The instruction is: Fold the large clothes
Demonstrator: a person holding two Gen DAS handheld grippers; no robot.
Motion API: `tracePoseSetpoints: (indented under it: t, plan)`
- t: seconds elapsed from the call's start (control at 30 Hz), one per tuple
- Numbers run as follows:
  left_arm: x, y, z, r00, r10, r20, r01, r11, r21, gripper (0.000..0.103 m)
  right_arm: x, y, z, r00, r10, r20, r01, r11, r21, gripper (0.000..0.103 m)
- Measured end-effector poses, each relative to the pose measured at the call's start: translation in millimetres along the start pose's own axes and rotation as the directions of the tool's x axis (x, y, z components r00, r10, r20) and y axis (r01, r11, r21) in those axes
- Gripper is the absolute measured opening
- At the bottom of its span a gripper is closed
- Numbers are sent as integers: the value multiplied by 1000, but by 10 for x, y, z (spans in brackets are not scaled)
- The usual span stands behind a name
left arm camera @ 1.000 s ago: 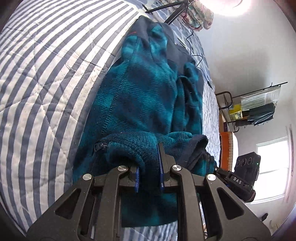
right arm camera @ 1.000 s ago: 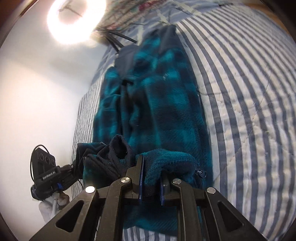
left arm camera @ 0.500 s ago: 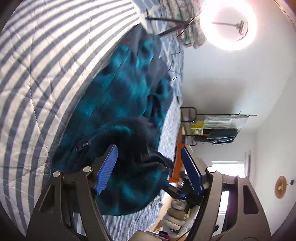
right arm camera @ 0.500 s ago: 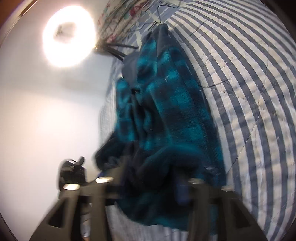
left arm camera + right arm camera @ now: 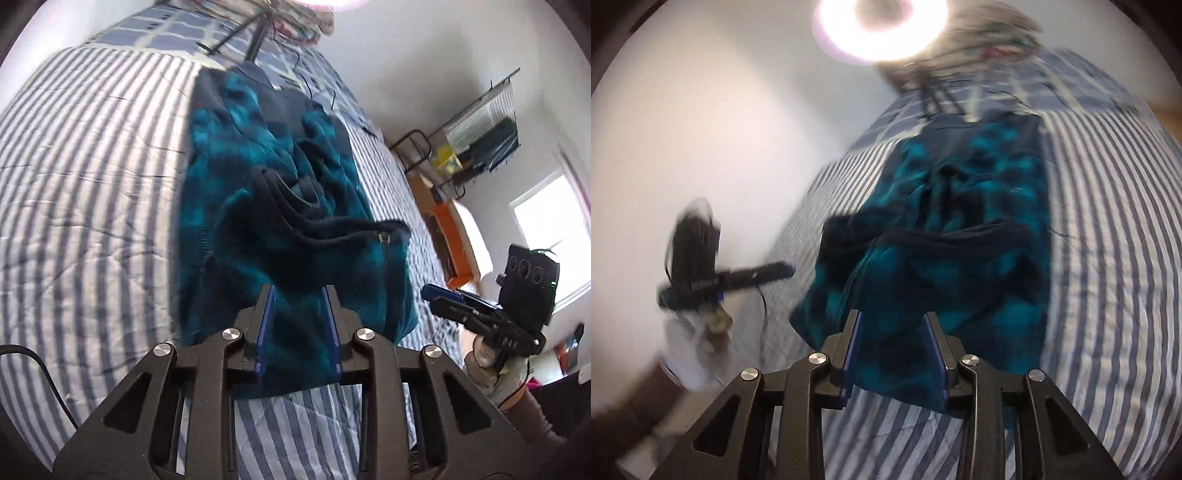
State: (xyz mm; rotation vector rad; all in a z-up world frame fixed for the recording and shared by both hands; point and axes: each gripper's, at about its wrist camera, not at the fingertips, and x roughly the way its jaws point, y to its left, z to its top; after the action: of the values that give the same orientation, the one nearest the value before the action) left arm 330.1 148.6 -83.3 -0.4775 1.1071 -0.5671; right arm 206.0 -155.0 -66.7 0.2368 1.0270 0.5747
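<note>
- While the teal plaid fleece (image 5: 280, 206) lay folded on the striped bed (image 5: 92, 192), left tongs (image 5: 297, 325) stood parted, gripping nothing.
- Right tongs (image 5: 894, 347) likewise parted, empty.

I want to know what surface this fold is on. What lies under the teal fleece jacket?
The teal fleece jacket lies on a blue-and-white striped quilt that shows all around it. What sits directly beneath the fleece is covered.
</note>
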Motion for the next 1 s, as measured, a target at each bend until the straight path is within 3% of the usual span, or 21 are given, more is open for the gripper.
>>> tracePoseSetpoints:
  t: [0.1, 0.23, 0.3, 0.33, 0.43, 0.53, 0.67, 0.77, 0.87, 0.93, 1.0]
  plan:
    - [223, 8, 121, 1000, 3, -3, -3, 1000, -13, 25, 225, 113, 36, 998, -53, -15, 52, 996, -68, 34]
    - [496, 114, 399, 997, 78, 29, -76, 996, -49, 25, 577, 62, 210, 982, -189, -18, 185, 973, -140, 34]
    - [655, 279, 472, 995, 103, 15, -101, 990, -102, 25, 728, -68, 292, 976, -218, -24, 214, 969, -126, 34]
    - [718, 367, 481, 995, 101, 9, -99, 987, -129, 25, 787, -146, 330, 974, -224, -27, 220, 970, -106, 34]
    - [783, 623, 489, 1000, 5, 18, -1, 971, -238, 23, 1008, -366, 366, 970, -232, -69, 228, 972, -63, 33]
    - [598, 599, 502, 999, -28, 26, 34, 974, -224, 23, 908, -395, 380, 980, -189, -63, 187, 982, -36, 32]
    - [144, 474, 376, 997, 11, 73, -2, 991, -133, 23, 420, -429, 321, 990, -140, 22, 140, 990, 26, 33]
    - [-71, 326, 96, 996, 51, 77, -48, 998, -39, 23, 88, -437, 114, 988, -147, 55, 145, 988, 46, 36]
    - [3, 281, -155, 994, 101, 44, -101, 995, -2, 23, -15, -333, -97, 983, -177, 44, 177, 984, 3, 36]
    - [125, 369, -279, 991, 135, 4, -135, 990, -30, 23, 42, -305, -175, 978, -207, 29, 207, 978, -22, 36]
    - [234, 495, -384, 987, 161, -17, -161, 984, -79, 29, 113, -334, -216, 976, -216, 16, 216, 976, -15, 36]
